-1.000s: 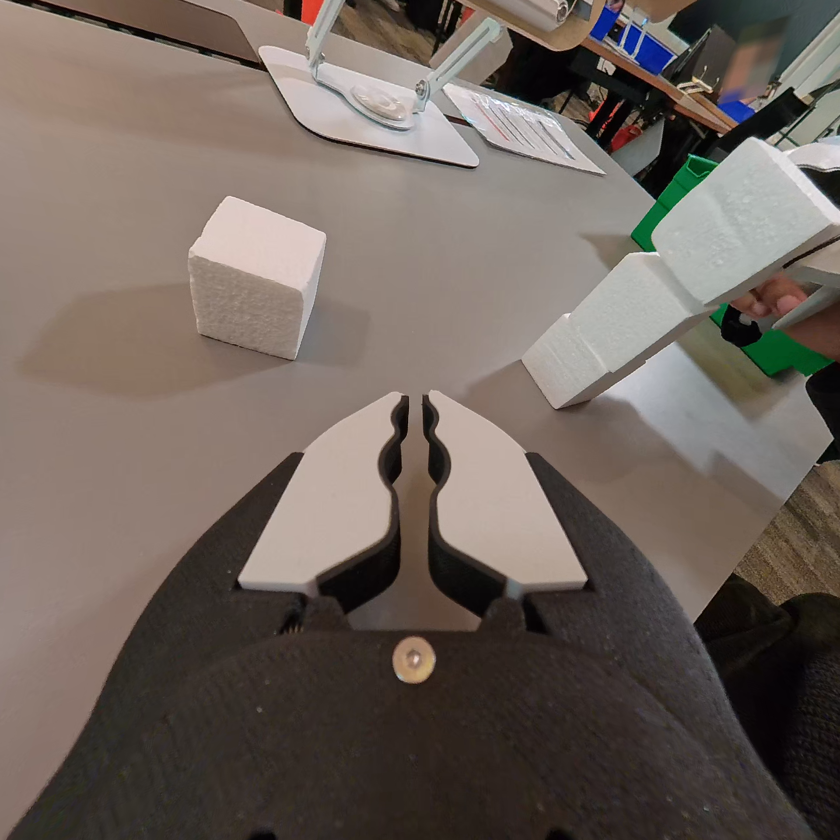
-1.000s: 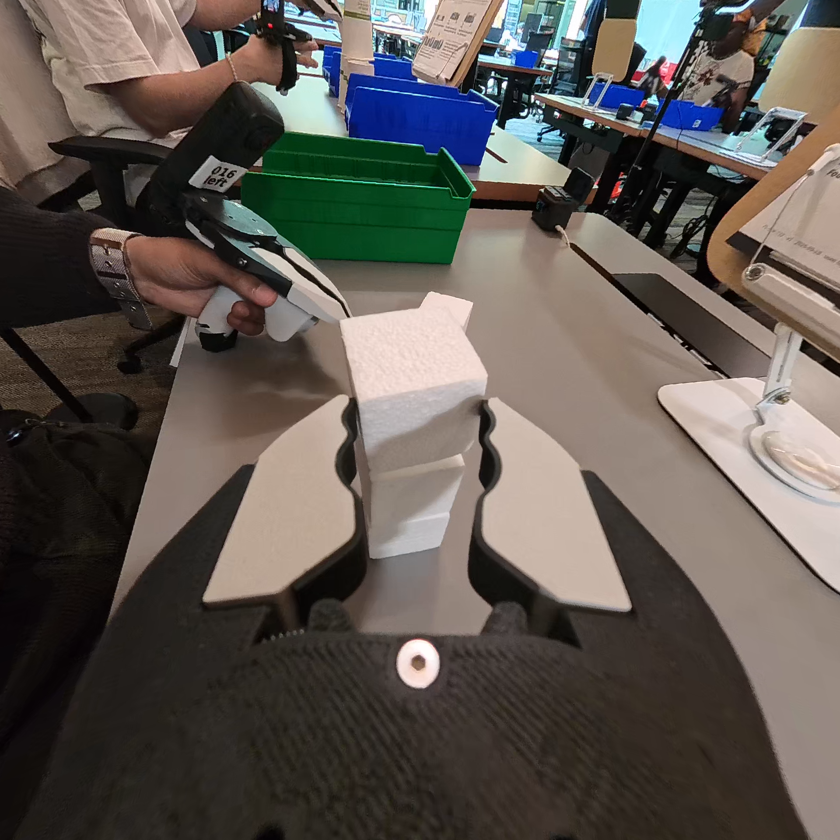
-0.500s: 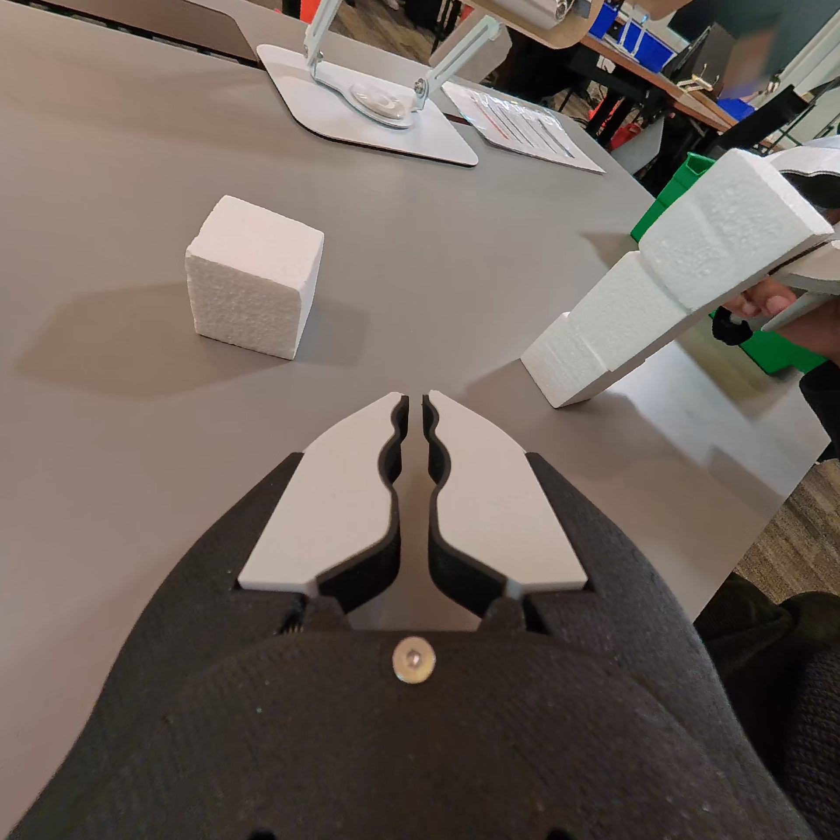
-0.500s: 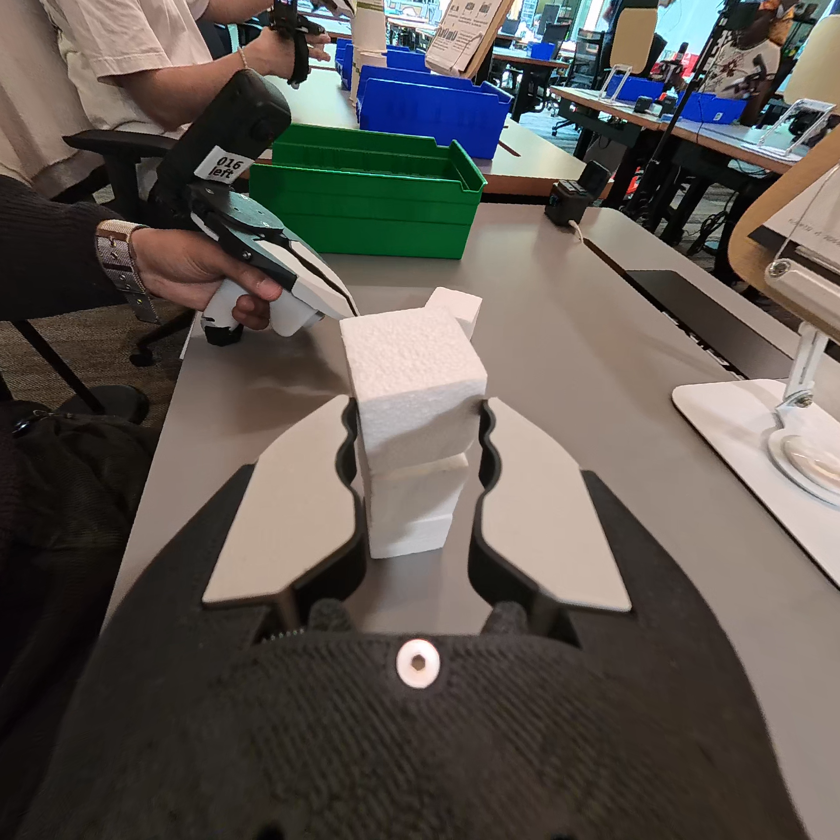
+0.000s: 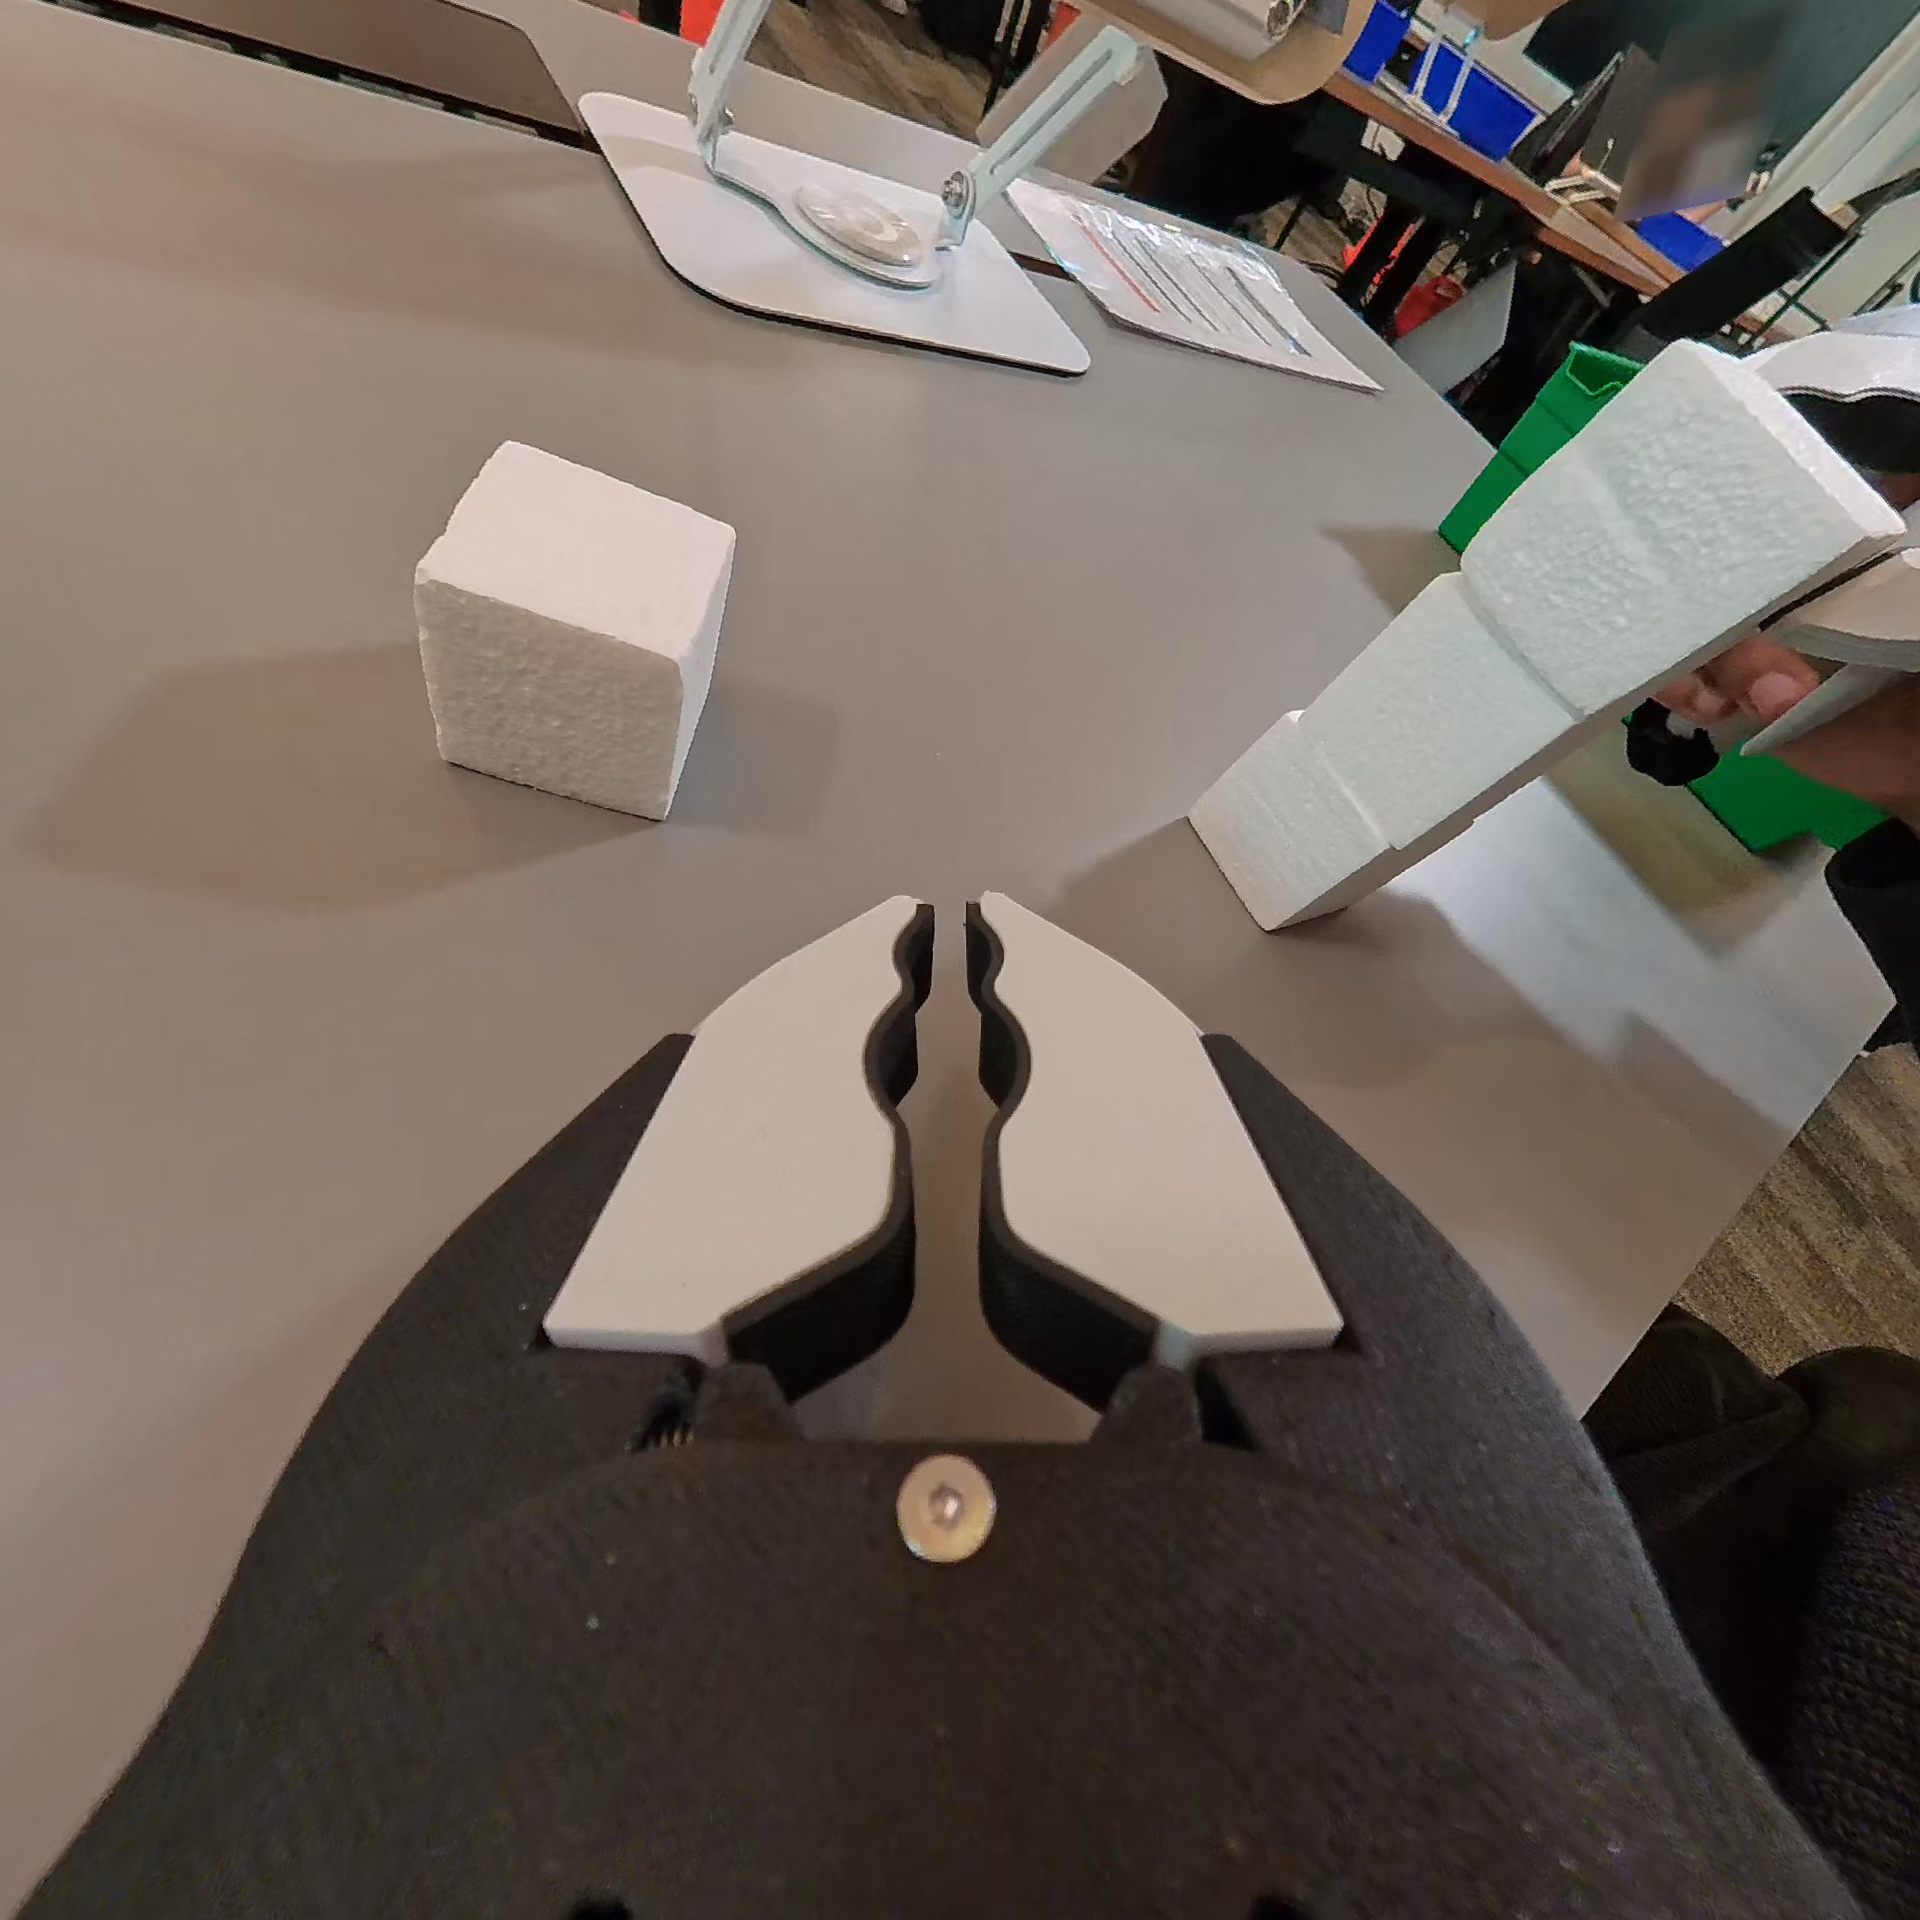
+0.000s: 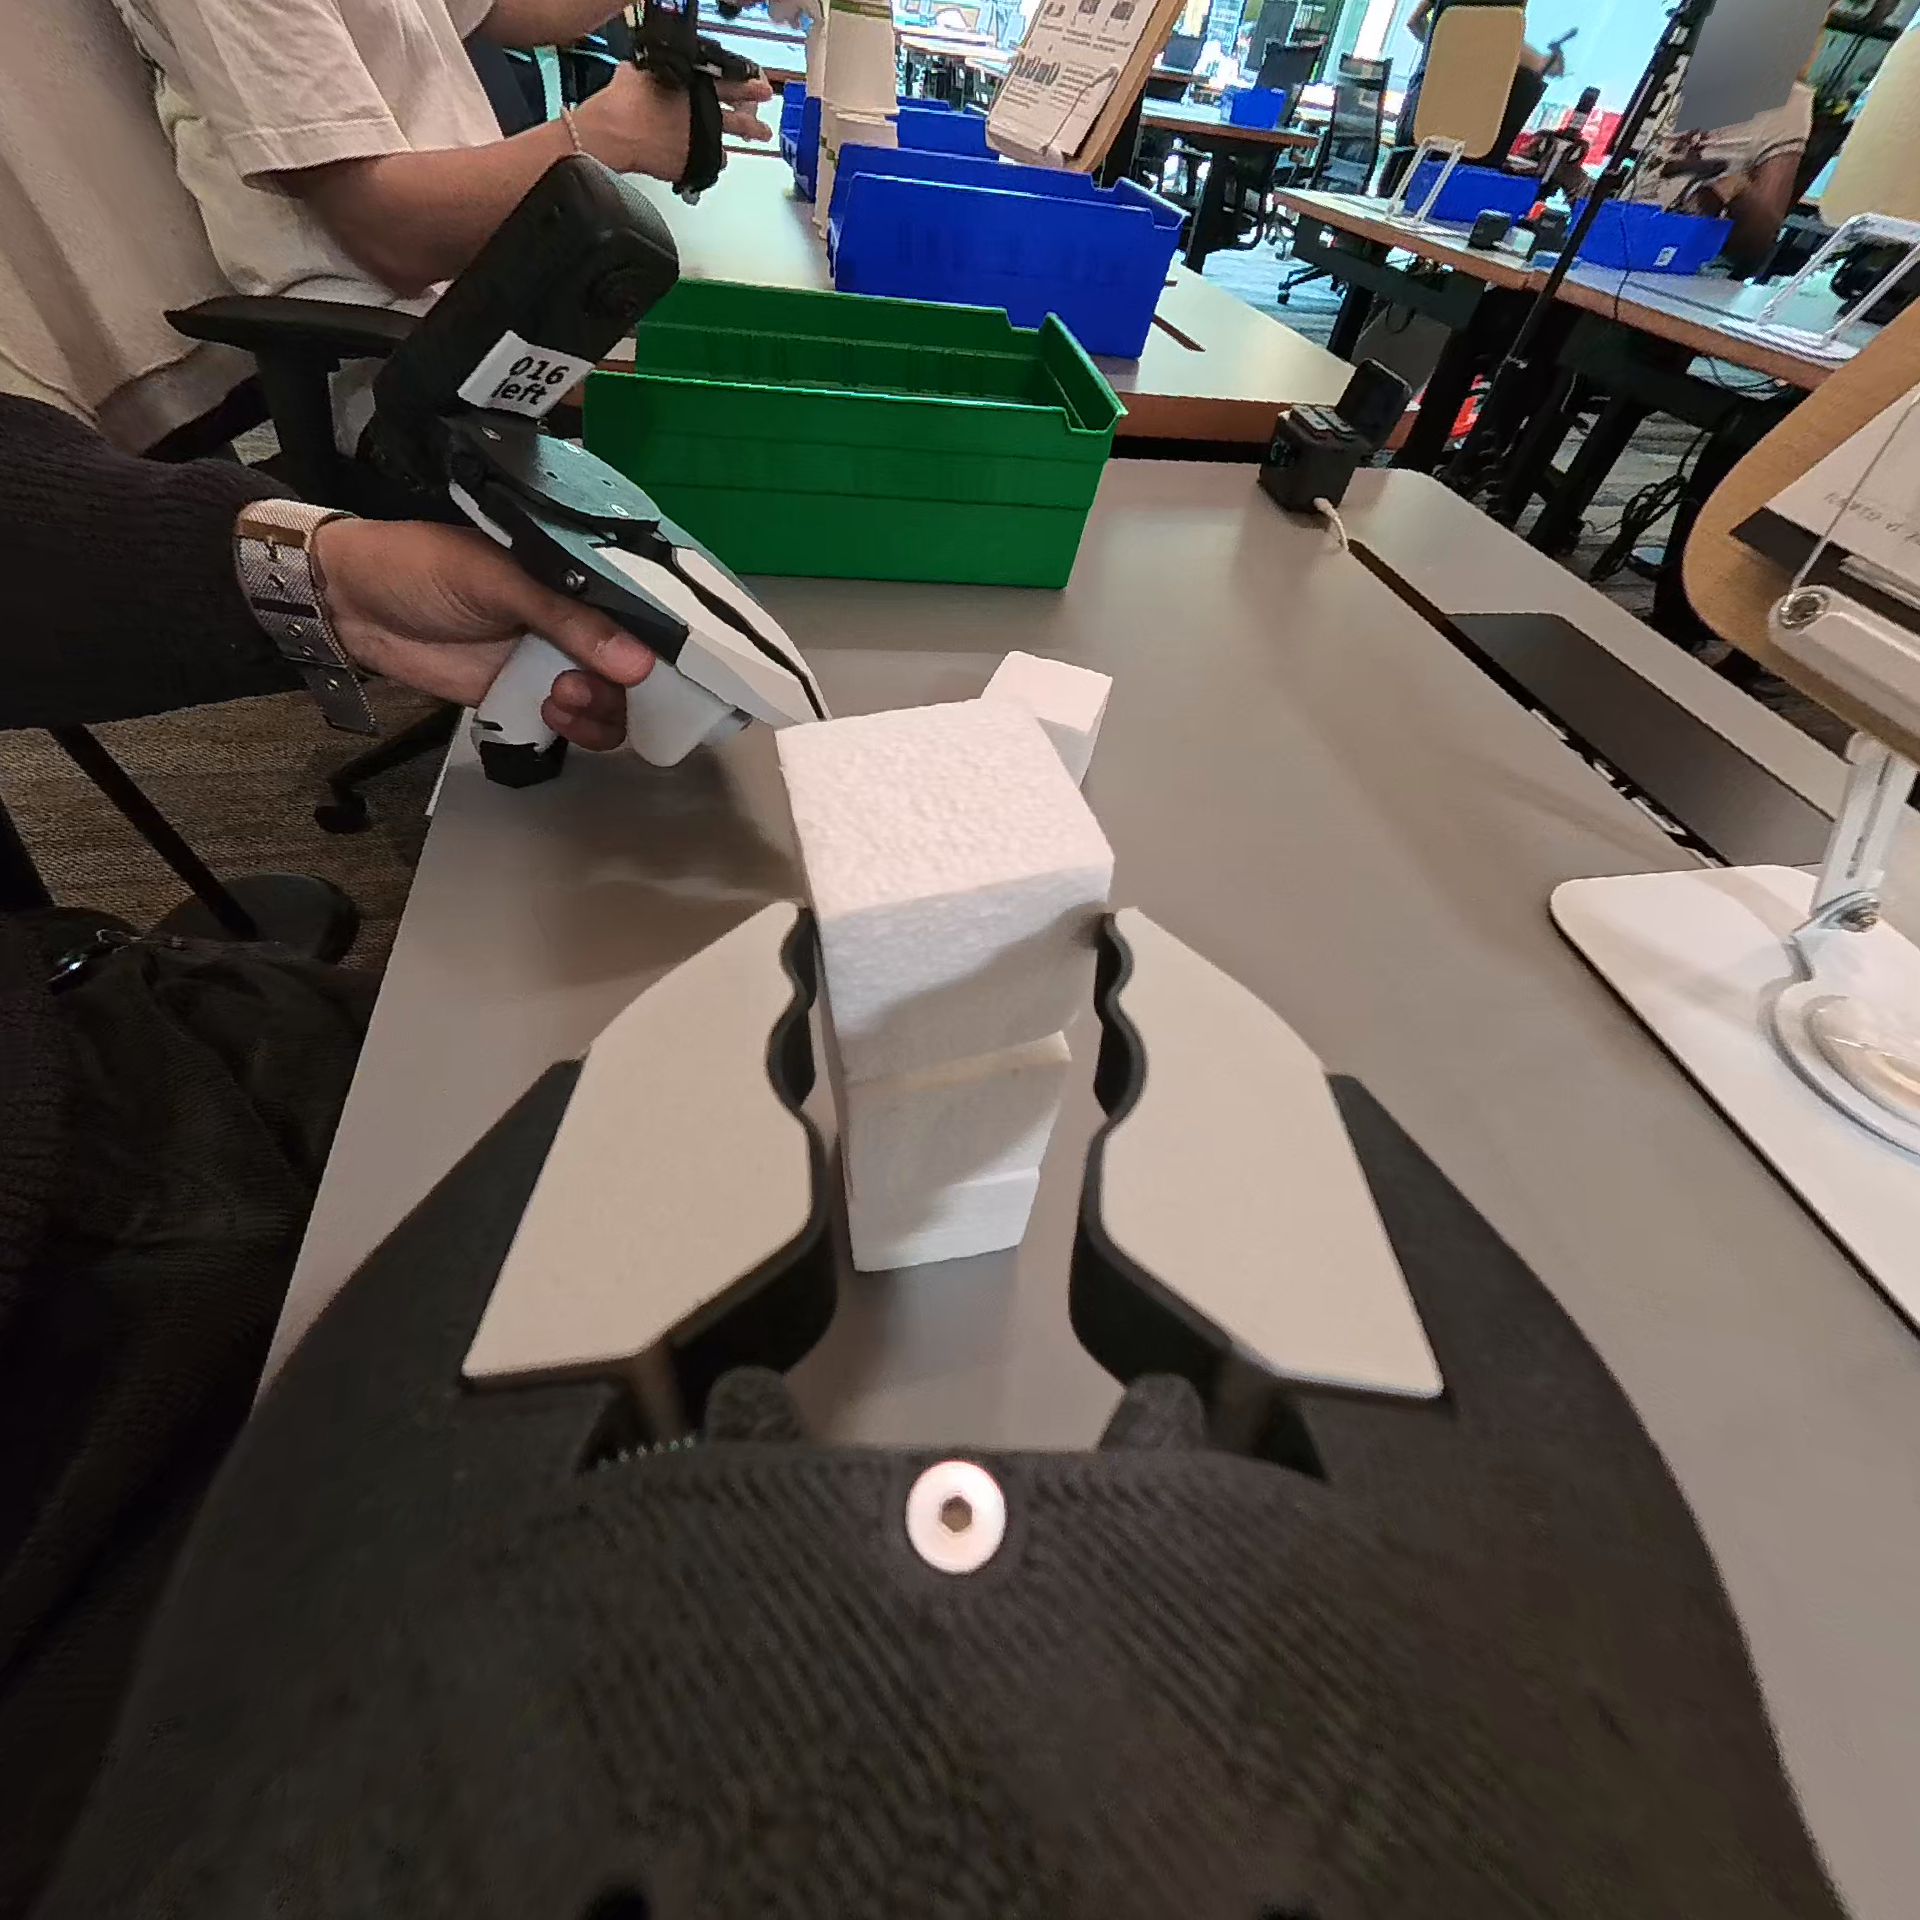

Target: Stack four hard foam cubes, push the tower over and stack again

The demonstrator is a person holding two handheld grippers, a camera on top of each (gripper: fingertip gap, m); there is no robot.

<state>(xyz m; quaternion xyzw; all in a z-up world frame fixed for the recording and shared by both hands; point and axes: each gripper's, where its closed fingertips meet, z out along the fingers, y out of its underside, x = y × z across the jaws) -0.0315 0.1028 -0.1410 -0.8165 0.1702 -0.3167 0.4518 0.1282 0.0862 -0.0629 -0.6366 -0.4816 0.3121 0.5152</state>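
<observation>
Three white foam cubes stand stacked near the table's edge. My right gripper (image 6: 956, 920) is shut on the top foam cube (image 6: 940, 842), which rests on the middle cube (image 6: 951, 1117) and the bottom cube (image 6: 940, 1216). The stack also shows at the right of the left wrist view, with its top cube (image 5: 1662, 540) held. A lone foam cube (image 5: 571, 634) sits on the grey table (image 5: 260, 1039), ahead and left of my left gripper (image 5: 949, 914). The left gripper is shut, empty, and low over the table. It also shows in the right wrist view (image 6: 727, 675), left of the stack.
A white stand base (image 5: 831, 260) and a laminated sheet (image 5: 1195, 281) lie at the far side. A green bin (image 6: 862, 457), blue bins (image 6: 997, 249) and a small black device (image 6: 1320, 447) stand beyond. The table edge (image 5: 1714, 1195) is close on the right. A person sits at the adjacent table. My hands' fingertips stand some 20 cm from each other.
The right gripper and its top cube have shifted slightly downward and leftward in the left wrist view. The left gripper stays shut and in place. The lone cube has not moved.
</observation>
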